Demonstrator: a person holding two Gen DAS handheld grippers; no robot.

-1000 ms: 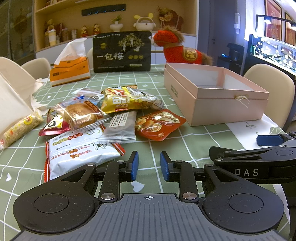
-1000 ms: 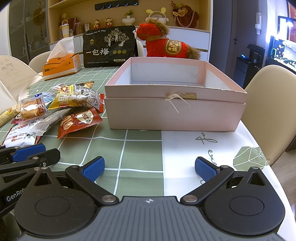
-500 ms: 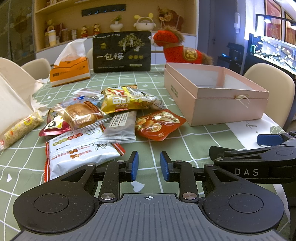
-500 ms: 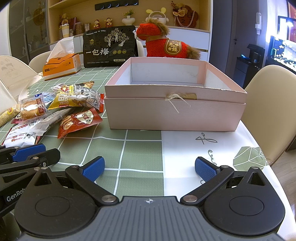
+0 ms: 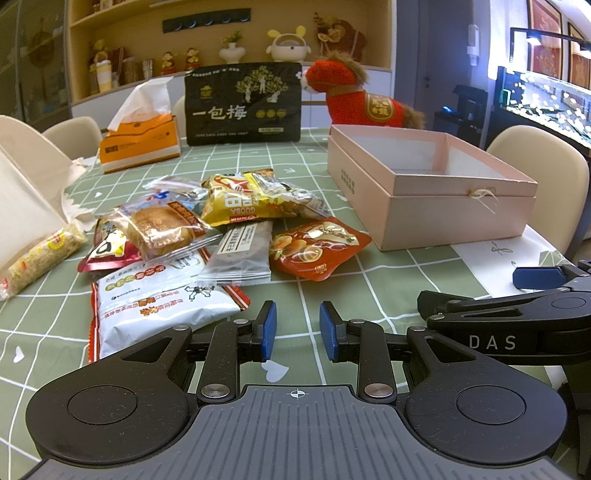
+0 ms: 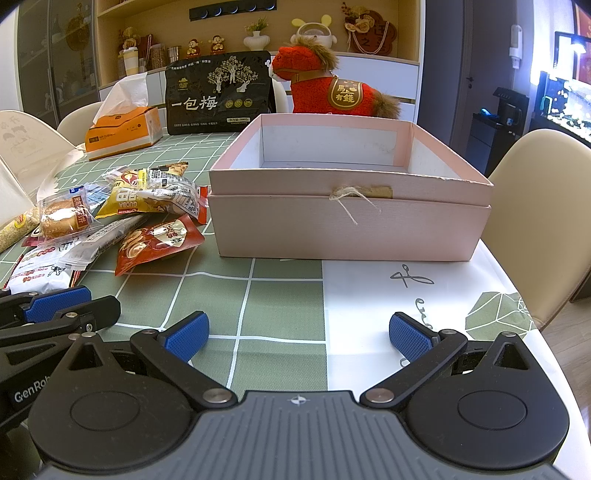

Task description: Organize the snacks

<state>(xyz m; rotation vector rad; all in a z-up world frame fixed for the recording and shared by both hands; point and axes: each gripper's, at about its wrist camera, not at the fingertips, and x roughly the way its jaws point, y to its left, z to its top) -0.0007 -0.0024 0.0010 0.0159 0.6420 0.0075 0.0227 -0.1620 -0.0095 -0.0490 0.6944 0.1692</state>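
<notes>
Left gripper (image 5: 294,328): tilted down over the table (image 5: 332,291), jaws narrowly apart, empty; right gripper (image 6: 298,338): tilted down, jaws wide, empty; snacks (image 5: 207,240) heaped left of open pink box (image 6: 351,218).

This is a home dining room. A worktop (image 6: 280,291) under a green checked cloth stands ringed by cream chairs (image 6: 535,206). Behind it, a wooden shelf (image 5: 229,33) built into the wall holds figurines, a small vase (image 6: 256,40) and other keepsakes. A tissue box (image 5: 139,138), a red plush horse (image 6: 325,86) and a pile of snacks (image 5: 207,236) sit on the cloth. To the right glows a lit fish tank (image 5: 546,99), with framed pictures (image 5: 546,40) on the wall above it.
</notes>
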